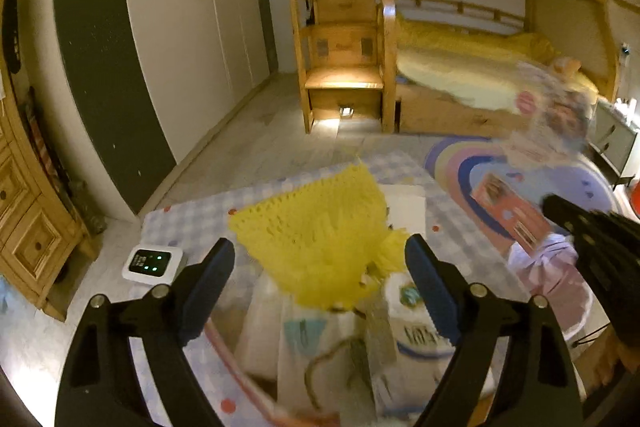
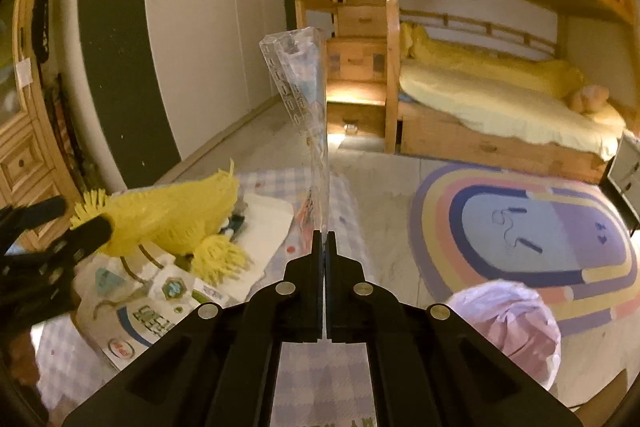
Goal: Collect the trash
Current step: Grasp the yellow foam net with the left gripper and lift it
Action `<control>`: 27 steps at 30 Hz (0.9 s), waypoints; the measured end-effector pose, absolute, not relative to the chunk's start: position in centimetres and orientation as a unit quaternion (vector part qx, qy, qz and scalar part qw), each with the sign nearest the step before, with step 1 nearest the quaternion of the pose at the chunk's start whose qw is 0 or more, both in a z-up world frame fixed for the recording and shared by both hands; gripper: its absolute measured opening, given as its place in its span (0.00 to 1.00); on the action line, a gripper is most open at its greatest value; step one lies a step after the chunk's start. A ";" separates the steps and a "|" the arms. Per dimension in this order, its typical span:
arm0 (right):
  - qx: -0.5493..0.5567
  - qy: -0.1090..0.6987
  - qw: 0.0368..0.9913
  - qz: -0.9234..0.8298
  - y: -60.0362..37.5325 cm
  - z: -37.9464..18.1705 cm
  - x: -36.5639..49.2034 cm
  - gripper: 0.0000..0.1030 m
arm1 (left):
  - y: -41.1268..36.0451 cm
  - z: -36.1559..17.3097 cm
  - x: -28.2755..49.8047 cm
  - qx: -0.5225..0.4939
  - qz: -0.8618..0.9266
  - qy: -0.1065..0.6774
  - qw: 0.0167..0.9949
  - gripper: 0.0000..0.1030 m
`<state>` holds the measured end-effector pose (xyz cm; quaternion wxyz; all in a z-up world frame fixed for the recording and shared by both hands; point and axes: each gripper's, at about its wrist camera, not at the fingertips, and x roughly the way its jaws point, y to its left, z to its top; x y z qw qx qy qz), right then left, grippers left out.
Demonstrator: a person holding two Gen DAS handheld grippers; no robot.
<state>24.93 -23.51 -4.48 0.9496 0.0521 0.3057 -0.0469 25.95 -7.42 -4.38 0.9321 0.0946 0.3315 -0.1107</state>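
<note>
Floor: checked mat (image 2: 316,379), rainbow rug (image 2: 532,227).
Room: bunk bed (image 2: 500,107), wardrobe (image 2: 208,67).
My left gripper (image 1: 320,291): wide, empty.
My right gripper (image 2: 324,239): clamps clear wrapper (image 2: 304,87).

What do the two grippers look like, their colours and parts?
Both are matte black plastic with angled, cut-out linkage arms joined by round silver pins. The left gripper carries dark blue finger pads with ribbed edges. The right gripper has flat black fingers. No cables, markings or sleeves show.

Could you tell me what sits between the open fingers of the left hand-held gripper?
In the left wrist view, yellow mesh netting lies between the left hand-held gripper fingers, untouched, on packaging litter.
</note>
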 end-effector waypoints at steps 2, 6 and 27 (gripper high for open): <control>0.058 0.313 0.947 -0.046 -23.9 -4.7 25.0 0.00 | -7.8 -5.2 27.9 0.094 -0.109 0.356 0.924 0.82; 0.067 0.320 0.944 -0.043 -24.0 -4.9 24.9 0.00 | -7.9 -6.6 29.7 0.085 -0.111 0.385 0.912 0.62; 0.097 0.267 0.955 -0.087 -28.5 -3.0 20.8 0.00 | -12.3 0.0 19.2 0.050 -0.242 0.179 0.952 0.15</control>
